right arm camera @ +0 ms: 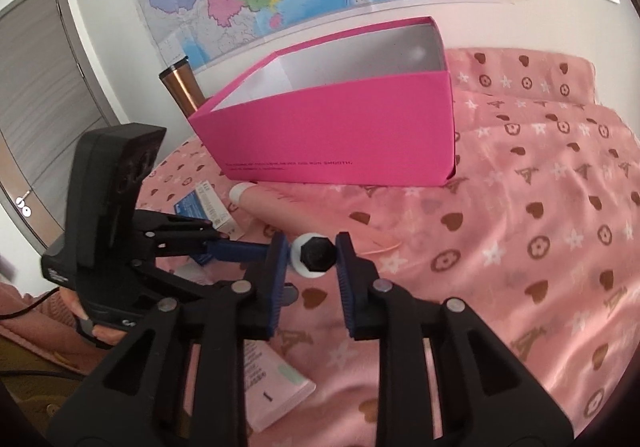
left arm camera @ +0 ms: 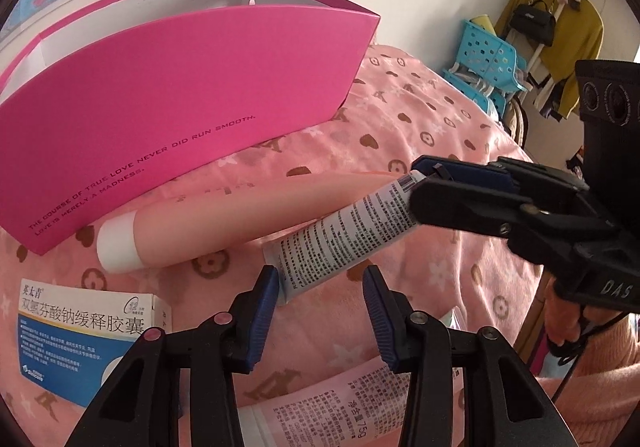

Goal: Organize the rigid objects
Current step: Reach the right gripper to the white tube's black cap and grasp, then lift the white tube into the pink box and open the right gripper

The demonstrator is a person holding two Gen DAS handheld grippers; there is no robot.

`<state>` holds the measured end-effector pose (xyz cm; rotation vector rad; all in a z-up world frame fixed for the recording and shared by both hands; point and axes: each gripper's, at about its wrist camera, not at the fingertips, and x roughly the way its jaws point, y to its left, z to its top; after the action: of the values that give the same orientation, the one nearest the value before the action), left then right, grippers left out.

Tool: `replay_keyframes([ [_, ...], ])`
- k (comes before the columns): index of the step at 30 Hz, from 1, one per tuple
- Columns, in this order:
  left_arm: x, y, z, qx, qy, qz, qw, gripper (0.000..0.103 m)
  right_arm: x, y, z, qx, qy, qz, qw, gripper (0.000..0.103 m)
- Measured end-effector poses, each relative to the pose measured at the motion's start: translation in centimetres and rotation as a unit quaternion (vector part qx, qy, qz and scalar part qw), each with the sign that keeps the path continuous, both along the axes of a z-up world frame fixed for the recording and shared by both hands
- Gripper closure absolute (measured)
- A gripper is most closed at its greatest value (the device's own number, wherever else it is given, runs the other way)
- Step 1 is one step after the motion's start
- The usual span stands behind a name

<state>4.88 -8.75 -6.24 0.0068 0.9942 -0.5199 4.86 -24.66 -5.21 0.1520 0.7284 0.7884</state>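
Observation:
A white tube with black print (left arm camera: 344, 235) is held just above the pink bedspread. My right gripper (left arm camera: 418, 183) is shut on its capped end; in the right wrist view (right arm camera: 313, 257) the black cap (right arm camera: 315, 256) sits between the blue pads. My left gripper (left arm camera: 322, 279) is open, its fingers on either side of the tube's crimped end, not touching. A peach tube with a white cap (left arm camera: 224, 225) lies behind it. The open pink box (left arm camera: 172, 103) stands beyond, and shows in the right wrist view (right arm camera: 340, 139).
A blue-and-white medicine carton (left arm camera: 76, 335) lies at the left. A pink tube (left arm camera: 320, 407) lies under my left gripper. A copper flask (right arm camera: 180, 87) stands behind the box. A blue basket (left arm camera: 488, 59) and a clothes rack (left arm camera: 560, 27) are off the bed at the right.

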Motion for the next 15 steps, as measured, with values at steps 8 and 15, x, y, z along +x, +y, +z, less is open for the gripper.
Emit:
replay_keyframes([
  [8, -0.1, 0.3, 0.7, -0.018, -0.001, 0.002, 0.9998, 0.066, 0.3, -0.2, 0.7, 0.023, 0.005, 0.005, 1.0, 0.077],
  [15, -1.3, 0.5, 4.1, -0.027, -0.044, -0.002, 0.9987, 0.065, 0.2, -0.5, 3.8, 0.05, -0.015, 0.027, 0.998, 0.077],
])
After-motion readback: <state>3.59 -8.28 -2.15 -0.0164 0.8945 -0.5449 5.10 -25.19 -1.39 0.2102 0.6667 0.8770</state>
